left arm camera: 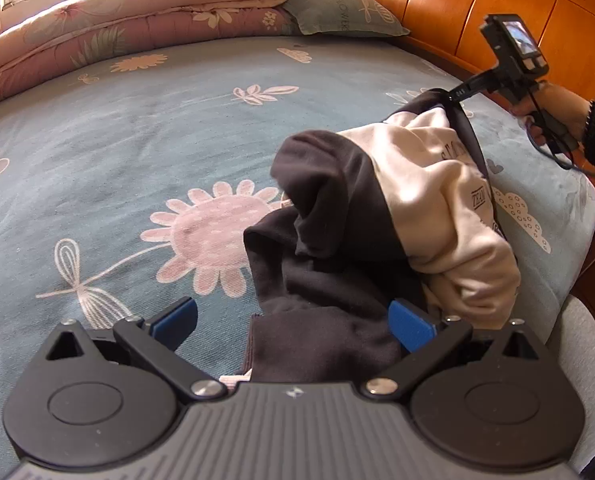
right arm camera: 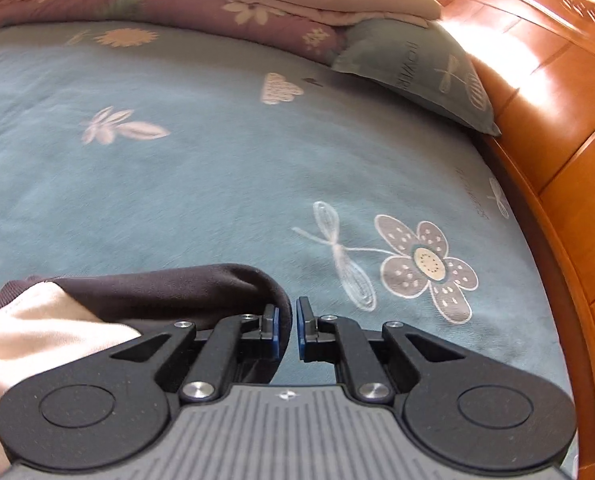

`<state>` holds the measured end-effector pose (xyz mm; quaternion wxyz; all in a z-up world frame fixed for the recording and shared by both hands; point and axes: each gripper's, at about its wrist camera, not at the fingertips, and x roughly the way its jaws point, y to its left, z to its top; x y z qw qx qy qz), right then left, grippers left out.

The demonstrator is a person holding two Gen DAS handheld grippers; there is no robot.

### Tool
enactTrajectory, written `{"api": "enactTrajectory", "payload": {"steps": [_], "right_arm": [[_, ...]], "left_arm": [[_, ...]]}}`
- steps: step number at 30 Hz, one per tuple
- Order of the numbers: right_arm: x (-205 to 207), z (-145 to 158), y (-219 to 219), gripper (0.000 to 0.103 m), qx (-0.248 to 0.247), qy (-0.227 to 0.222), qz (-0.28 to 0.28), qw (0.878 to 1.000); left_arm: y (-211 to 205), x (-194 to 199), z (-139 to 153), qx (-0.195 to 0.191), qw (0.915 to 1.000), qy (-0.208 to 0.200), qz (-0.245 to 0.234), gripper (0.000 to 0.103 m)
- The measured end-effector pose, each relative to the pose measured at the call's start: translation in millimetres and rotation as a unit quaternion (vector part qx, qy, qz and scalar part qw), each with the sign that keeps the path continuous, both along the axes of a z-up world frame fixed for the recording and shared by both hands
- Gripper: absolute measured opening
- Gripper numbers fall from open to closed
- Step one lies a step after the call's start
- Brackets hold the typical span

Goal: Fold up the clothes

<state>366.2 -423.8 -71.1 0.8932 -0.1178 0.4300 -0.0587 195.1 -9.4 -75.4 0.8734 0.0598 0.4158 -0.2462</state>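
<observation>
1. The black-and-cream sweatshirt (left arm camera: 397, 216) lies bunched near the right edge of the bed (left arm camera: 137, 140), close to the wooden headboard (left arm camera: 477, 8).
2. The left tongs (left arm camera: 293, 326) are spread wide over its dark hem, pinching nothing.
3. The right tongs (right arm camera: 287, 328) are nearly pressed together, with a dark fold of the sweatshirt caught between them and lifted.
4. A broad stretch of the floral sheet lies bare to the left, up to the folded quilt (left arm camera: 137, 12) and pillow (left arm camera: 337, 8).

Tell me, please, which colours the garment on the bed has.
The garment is dark brown-black and cream, with small dark lettering on the cream part; the left wrist view shows it best.
</observation>
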Motion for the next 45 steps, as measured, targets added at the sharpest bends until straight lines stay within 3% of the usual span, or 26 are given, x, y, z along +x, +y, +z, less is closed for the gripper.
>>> {"api": "enactTrajectory", "payload": {"steps": [4, 11, 19, 23, 27, 29, 32, 36, 40, 45], "right_arm": [[5, -10, 1, 0.016, 0.007, 0.019, 0.004, 1.000], [-35, 13, 19, 0.044, 0.035, 0.002, 0.036, 0.999], [-104, 47, 62, 0.058, 0.099, -0.004, 0.114, 0.988], [-135, 48, 91, 0.061, 0.122, 0.003, 0.150, 0.981], [-163, 39, 117, 0.065, 0.141, 0.010, 0.180, 0.973], [-178, 33, 128, 0.067, 0.136, 0.005, 0.184, 0.973], [-193, 25, 134, 0.067, 0.173, -0.001, 0.170, 0.970], [-203, 15, 133, 0.067, 0.220, 0.000, 0.145, 0.965], [-208, 13, 131, 0.068, 0.229, 0.000, 0.133, 0.964], [-208, 10, 125, 0.069, 0.233, 0.000, 0.129, 0.964]], "left_arm": [[-4, 3, -3, -0.003, 0.9999, 0.003, -0.014, 0.101], [-8, -2, 2, -0.018, 0.9991, -0.025, -0.030, 0.101], [-9, -9, 12, -0.021, 0.9988, -0.039, -0.020, 0.101], [-13, -4, 16, -0.009, 0.9996, -0.020, -0.021, 0.100], [-14, -3, 15, -0.021, 0.9996, -0.011, -0.016, 0.100], [-16, -2, 15, -0.025, 0.9995, -0.010, -0.014, 0.094], [-22, 7, 16, -0.027, 0.9995, -0.012, -0.014, 0.079], [-27, 23, 20, -0.041, 0.9989, -0.020, -0.009, 0.079], [-17, 40, 25, -0.092, 0.9955, -0.018, 0.012, 0.077], [-5, 63, 7, -0.129, 0.9896, 0.044, 0.047, 0.047]]}}
